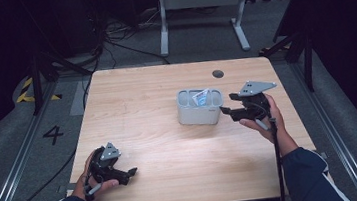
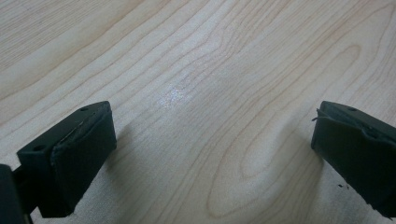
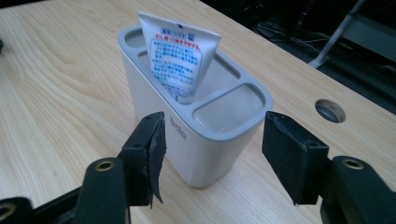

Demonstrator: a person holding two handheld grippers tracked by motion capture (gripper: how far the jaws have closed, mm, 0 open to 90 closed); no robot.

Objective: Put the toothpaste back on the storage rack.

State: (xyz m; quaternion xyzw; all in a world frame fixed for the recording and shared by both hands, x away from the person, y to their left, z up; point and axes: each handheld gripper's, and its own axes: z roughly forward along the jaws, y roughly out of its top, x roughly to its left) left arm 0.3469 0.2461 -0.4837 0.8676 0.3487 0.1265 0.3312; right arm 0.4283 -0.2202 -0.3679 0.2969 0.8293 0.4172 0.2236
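Wooden table (image 1: pixel 141 104), grey holder (image 3: pixel 205 140) embossed logo, printed tube (image 3: pixel 180 60)

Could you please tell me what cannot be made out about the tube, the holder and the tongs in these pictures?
- Tube: its lower end is hidden inside the holder in the right gripper view; its print is too small to read there.
- Holder compartments: their bottoms are hidden by the walls in the high view.
- Left tongs: the frame's bottom edge cuts off their bodies in the left gripper view.
- Right tongs: their tips are too small in the high view to judge the gap.
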